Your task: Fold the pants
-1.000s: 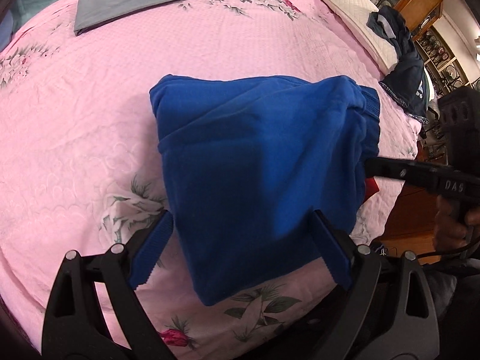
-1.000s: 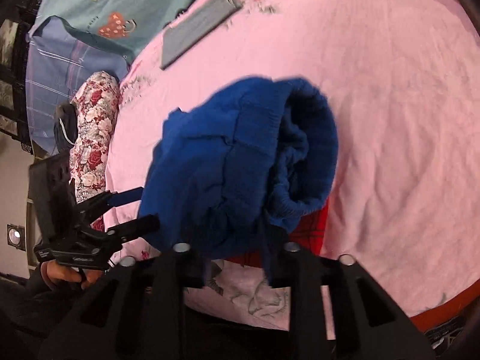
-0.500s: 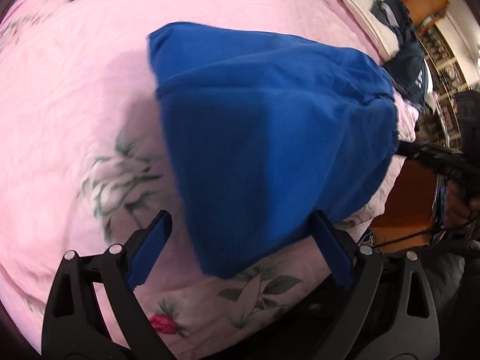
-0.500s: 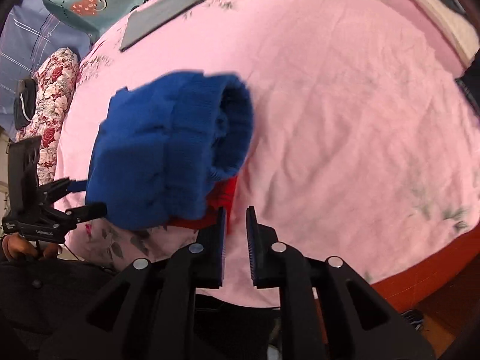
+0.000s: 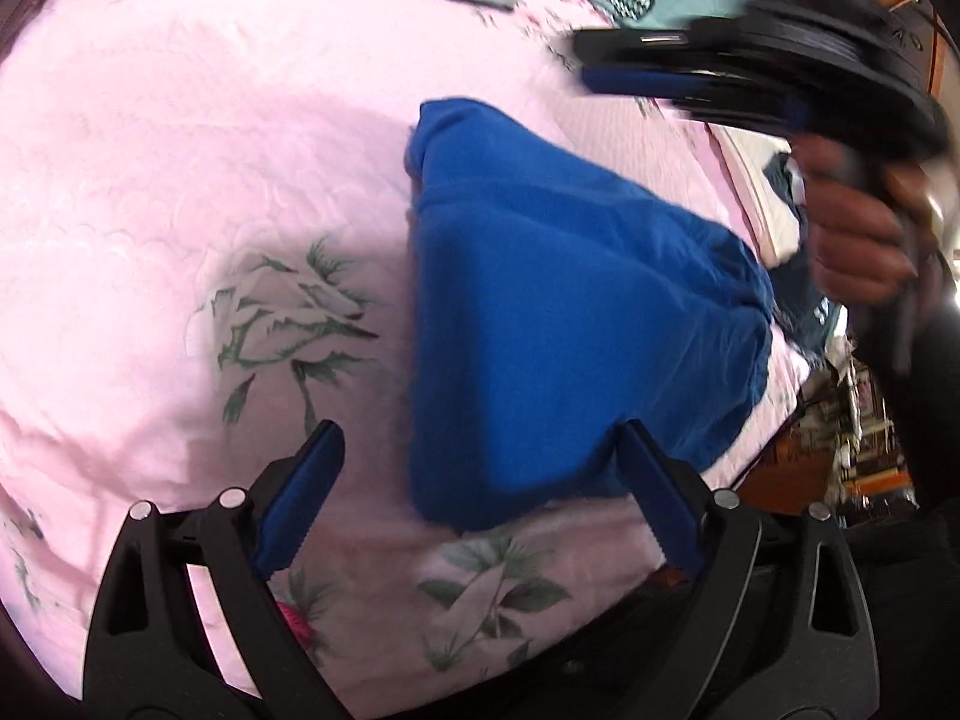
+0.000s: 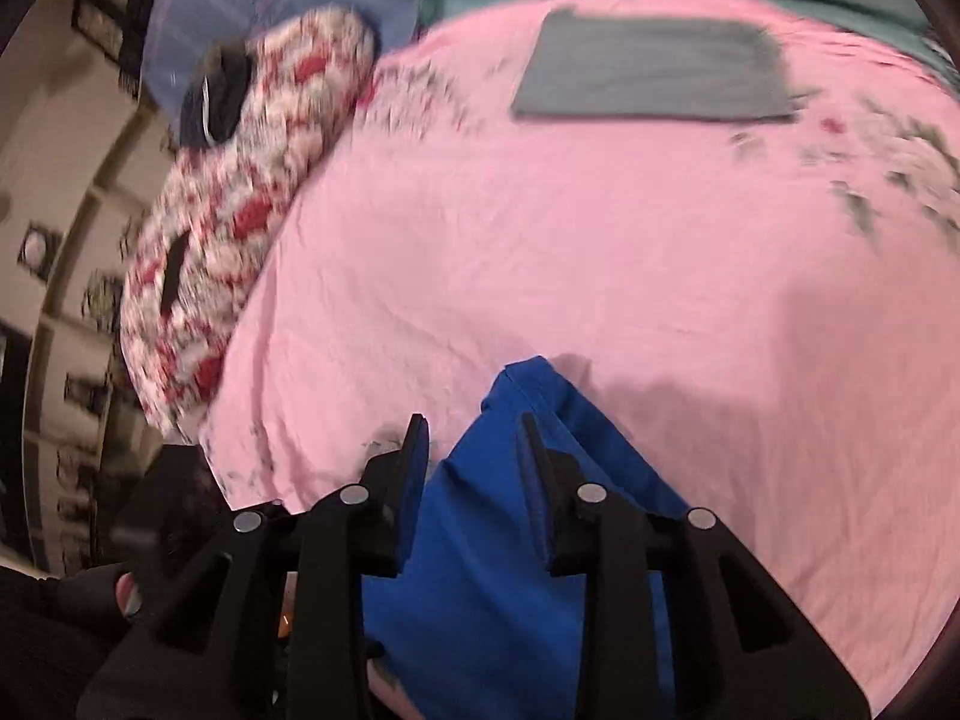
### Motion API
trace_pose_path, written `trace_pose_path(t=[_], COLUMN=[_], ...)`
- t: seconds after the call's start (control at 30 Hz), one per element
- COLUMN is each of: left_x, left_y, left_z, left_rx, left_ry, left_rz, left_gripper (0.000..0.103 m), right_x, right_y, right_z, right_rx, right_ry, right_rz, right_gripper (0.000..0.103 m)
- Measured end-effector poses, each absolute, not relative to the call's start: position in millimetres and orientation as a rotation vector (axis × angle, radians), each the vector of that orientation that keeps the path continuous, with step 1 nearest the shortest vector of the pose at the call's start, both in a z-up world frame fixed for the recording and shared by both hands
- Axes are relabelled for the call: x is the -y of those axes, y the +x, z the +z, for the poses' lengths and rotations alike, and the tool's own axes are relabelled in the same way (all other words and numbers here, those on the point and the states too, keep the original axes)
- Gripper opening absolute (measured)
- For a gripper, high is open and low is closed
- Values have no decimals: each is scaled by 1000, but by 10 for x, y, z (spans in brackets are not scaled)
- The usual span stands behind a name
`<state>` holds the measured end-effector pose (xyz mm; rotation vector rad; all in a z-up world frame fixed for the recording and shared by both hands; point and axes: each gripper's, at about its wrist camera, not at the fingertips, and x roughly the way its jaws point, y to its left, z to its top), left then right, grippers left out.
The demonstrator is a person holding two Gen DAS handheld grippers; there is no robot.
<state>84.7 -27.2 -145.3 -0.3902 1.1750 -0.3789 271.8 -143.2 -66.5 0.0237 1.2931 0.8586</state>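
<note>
One garment in play: blue pants, already bundled into a rough multi-layer fold, lying on the pink bedspread near the bed's near-right edge. In the left wrist view they sit right of centre, narrow corner pointing far, broad rumpled end to the right where the cloth bunches.

Left hand-held gripper: jaws spread wide, nothing pinched. Its right finger overlaps the near edge of the pants in the picture; can't tell if it touches. Left finger is over bare bedspread.

Right hand-held gripper: jaws opening, partly apart, blue cloth seen between and below them, pads not pressing on it as far as I can tell. In the left view it shows blurred at far right, above the pants, held by a hand.

Handling, my read: thick soft fleece or knit, light, fully limp, no stiffness. Not fragile, not slippery; textured pads should bite well. Layers will slide over each other and sag if lifted from one point.

Where to grab: the near corner at the left gripper and the far narrow corner, pinching all layers together. The bunched right end needs flattening first or the fold stays lumpy.

A folded grey cloth lies well apart on the far side.
</note>
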Motion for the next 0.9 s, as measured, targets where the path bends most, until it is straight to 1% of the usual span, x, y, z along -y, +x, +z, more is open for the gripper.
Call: trace_pose_path(t=[0.03,0.07,0.1,0.13,0.17,0.2,0.23,0.3,0.37,0.43,0.5,0.6,0.63,0.67,0.77,0.83,0.9], left_x=[306,345,393,468,508,546,565,566,619,676,710,717,716,717,689,695,677], left_y=[844,833,818,799,781,763,736,685,616,575,513,497,511,520,573,603,615], left_z=[-1447,-1448,-1458,-1479,-1492,-1508,-1521,-1526,-1522,-1529,-1551,-1524,-1513,-1510,-1529,-1534,-1543], left_rx=[-1163,-1153,-1145,-1141,-1136,-1129,-1121,-1105,-1092,-1092,-1095,-1093,-1094,-1098,-1117,-1133,-1141], left_ry=[-397,-401,-401,-388,-370,-356,-368,-409,-413,-408,-405,-403,-409,-419,-408,-405,-400], left_rz=[-378,-379,-383,-380,-360,-338,-320,-294,-274,-265,-253,-238,-227,-221,-219,-217,-219], left_gripper=[91,87,84,79,79,77,76,73,70,70,70,70,70,70,70,70,71], right_x=[1296,1195,1126,1082,1040,1036,1017,1082,1155,1226,1266,1359,1393,1403,1422,1306,1190], right_y=[2769,2770,2749,2724,2706,2678,2692,2731,2771,2851,2948,3100,3083,3047,2885,2773,2734], right_z=[-759,-834,-904,-953,-1018,-1074,-1116,-1052,-913,-806,-857,-1096,-1071,-1015,-783,-823,-1093], right_rx=[-1321,-1339,-1348,-1346,-1343,-1350,-1350,-1323,-1275,-1254,-1215,-1306,-1316,-1316,-1274,-1309,-1382], right_ry=[-34,-93,-153,-201,-258,-301,-334,-322,-300,-226,-251,-198,-162,-116,3,3,-73], right_rz=[875,889,907,914,908,904,895,910,912,922,848,804,827,866,1035,1115,1063], right_gripper=[39,40,41,39,32,15,3,1,0,0,0,0,4,5,6,7,10])
